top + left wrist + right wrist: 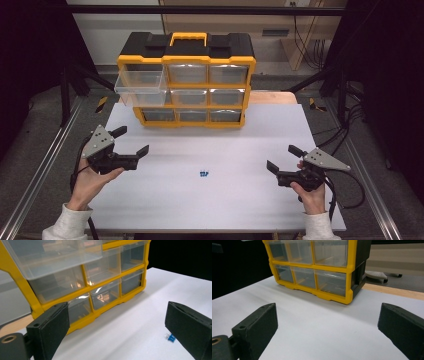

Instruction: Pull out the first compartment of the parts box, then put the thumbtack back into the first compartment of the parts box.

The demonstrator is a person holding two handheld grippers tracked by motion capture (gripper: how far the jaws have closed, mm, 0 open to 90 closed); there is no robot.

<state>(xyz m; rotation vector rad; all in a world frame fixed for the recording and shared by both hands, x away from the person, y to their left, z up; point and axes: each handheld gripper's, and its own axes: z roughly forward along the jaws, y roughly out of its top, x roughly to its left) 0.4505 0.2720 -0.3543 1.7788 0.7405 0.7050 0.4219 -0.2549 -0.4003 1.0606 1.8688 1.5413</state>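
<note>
Roughly midway between both wide-open tongs: small blue part on white counter, at three o'clock from left tongs, nine o'clock from right tongs; long axis unclear; top-left organizer drawer pulled out.

I see a yellow-and-black organiser with clear, see-through drawers, standing on my white table. A tiny blue piece lies on that white. My left gripper and right gripper are black, each topped with a grey plate.
</note>
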